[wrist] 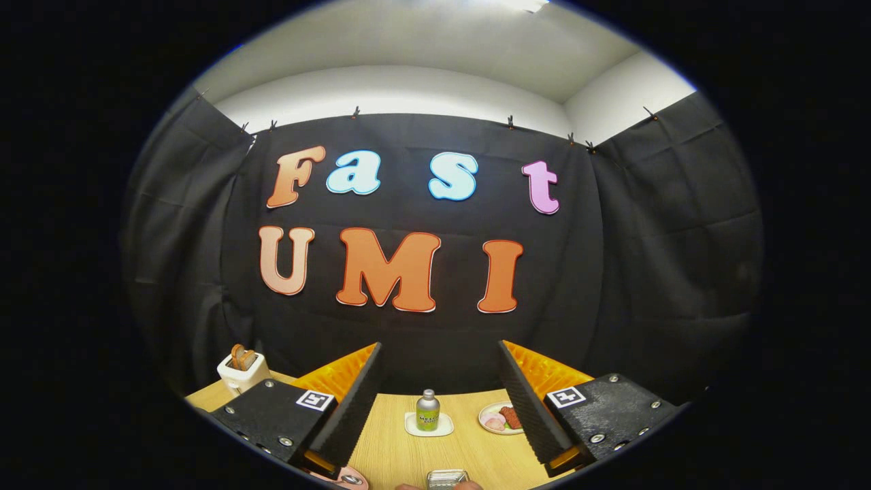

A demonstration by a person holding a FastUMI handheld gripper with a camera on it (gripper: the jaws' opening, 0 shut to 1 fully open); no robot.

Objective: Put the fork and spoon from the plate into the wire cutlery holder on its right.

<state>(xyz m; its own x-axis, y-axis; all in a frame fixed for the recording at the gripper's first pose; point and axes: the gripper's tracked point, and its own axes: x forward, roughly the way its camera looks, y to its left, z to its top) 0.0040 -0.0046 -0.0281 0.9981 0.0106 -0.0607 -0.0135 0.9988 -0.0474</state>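
- Wooden tabletop (401, 449) is stretching away under the gripper (440, 346), which is being held level and is facing the black cloth wall rather than looking down at the work.
- Its two fingers are standing wide apart, with nothing between them and nothing in their grasp.
- Just below the root of the left finger, a sliver of a pink plate (340, 476) is peeking out, with a small shiny glint on it. I am taking this for the plate with the fork and spoon, but too little of it is showing to tell which piece is which or how their long axes are lying.
- Just beside the pink plate, on its right and down between the finger roots, a metallic rim (447, 478) is catching the light. I am judging it to be the wire cutlery holder, though I cannot be sure.
- So the relation that matters: the cutlery is lying below and behind the fingertips, toward the left finger, not ahead of them. The gripper is going to need to tip downward and draw back a little to the left.
- Beyond the fingers, well apart from the task's things, a small bottle (427, 410) is standing upright on a white coaster (442, 429), a dish of food (493, 416) is sitting near the right finger, and a toaster (239, 373) is sitting off to the left.
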